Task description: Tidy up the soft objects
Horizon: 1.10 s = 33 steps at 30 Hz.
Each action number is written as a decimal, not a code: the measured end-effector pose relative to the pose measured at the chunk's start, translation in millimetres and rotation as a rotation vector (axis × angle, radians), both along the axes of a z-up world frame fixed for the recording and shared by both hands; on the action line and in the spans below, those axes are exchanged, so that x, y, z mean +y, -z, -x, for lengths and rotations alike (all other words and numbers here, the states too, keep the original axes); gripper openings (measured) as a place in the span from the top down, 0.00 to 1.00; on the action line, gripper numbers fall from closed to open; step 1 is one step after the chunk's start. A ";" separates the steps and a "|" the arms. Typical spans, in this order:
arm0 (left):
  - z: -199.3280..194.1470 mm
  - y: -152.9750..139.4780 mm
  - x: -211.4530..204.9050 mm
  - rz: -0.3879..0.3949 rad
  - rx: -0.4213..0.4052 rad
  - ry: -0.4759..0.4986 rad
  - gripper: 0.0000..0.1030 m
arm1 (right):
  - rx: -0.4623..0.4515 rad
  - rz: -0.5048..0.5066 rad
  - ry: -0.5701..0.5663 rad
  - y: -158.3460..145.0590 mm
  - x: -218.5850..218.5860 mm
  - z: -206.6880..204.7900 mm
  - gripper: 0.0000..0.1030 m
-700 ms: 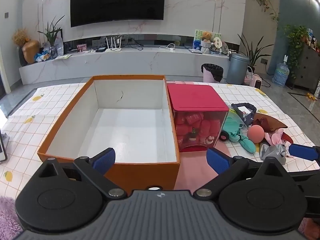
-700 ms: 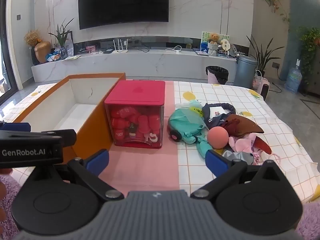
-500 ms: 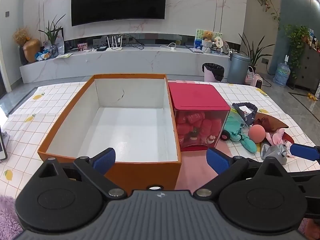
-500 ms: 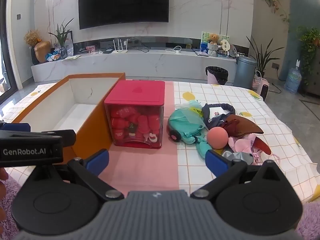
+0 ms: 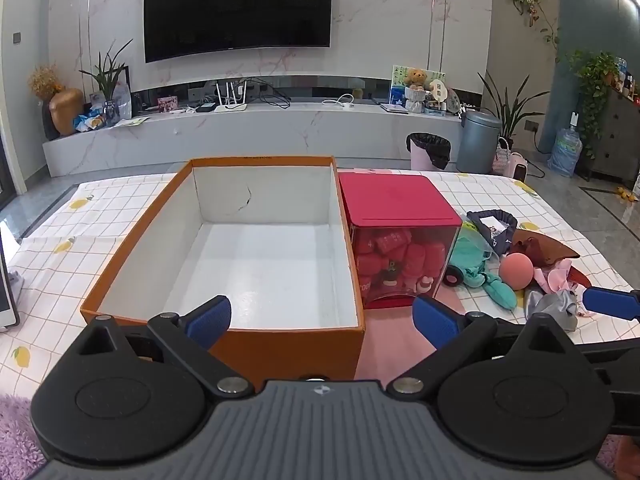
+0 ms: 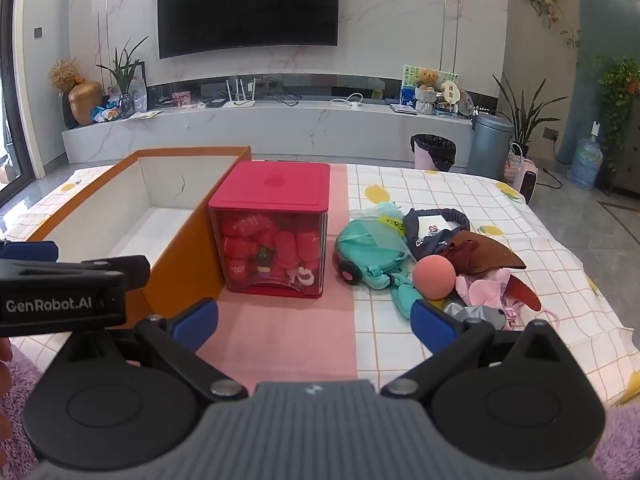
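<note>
A pile of soft things lies on the checked tablecloth at the right: a teal plush toy [image 6: 370, 250], a pink ball [image 6: 434, 272], a dark blue pouch [image 6: 434, 226], brown cloth [image 6: 486, 250], pink fabric [image 6: 486, 290] and grey fabric [image 6: 474, 314]. An orange cardboard box [image 5: 280, 350] with a white inside stands empty at the left. My left gripper [image 5: 322, 316] hovers open over the box's near wall. My right gripper [image 6: 314, 320] is open above the pink strip in front of the pile. Nothing sits between either pair of fingers.
A red-lidded clear bin [image 6: 276, 236] with red items inside stands between the box and the pile. Purple fuzzy rug [image 5: 16, 440] shows at the near table edge. A white tablet edge [image 5: 6, 296] lies at far left. A TV wall and marble shelf stand behind.
Both views have shifted only slightly; the box and pile sit almost where they were. Both grippers remain open and empty.
</note>
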<state>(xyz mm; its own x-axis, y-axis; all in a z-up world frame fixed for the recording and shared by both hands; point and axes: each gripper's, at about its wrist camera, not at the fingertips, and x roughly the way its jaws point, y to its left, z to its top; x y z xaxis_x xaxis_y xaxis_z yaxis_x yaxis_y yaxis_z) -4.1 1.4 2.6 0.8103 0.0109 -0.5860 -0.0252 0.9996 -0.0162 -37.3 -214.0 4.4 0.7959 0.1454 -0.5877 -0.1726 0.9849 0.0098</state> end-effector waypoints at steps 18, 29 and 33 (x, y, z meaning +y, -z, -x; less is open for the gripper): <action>1.1 0.6 -0.7 -0.005 -0.005 -0.002 0.00 | -0.001 0.010 -0.001 -0.2 -1.0 0.7 0.03; 1.4 1.1 -0.9 -0.007 -0.002 -0.004 0.00 | -0.001 0.014 0.000 0.9 -1.6 0.2 0.03; 1.2 2.2 -0.1 -0.005 -0.002 -0.007 0.00 | 0.004 0.017 0.004 2.5 -1.5 0.1 0.03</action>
<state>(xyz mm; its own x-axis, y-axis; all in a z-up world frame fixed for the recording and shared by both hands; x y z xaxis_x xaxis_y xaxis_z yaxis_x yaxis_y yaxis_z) -5.3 1.3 0.4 0.8111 0.0190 -0.5846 -0.0318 0.9994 -0.0117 -37.4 -215.5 1.9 0.7940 0.1320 -0.5934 -0.1683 0.9857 -0.0059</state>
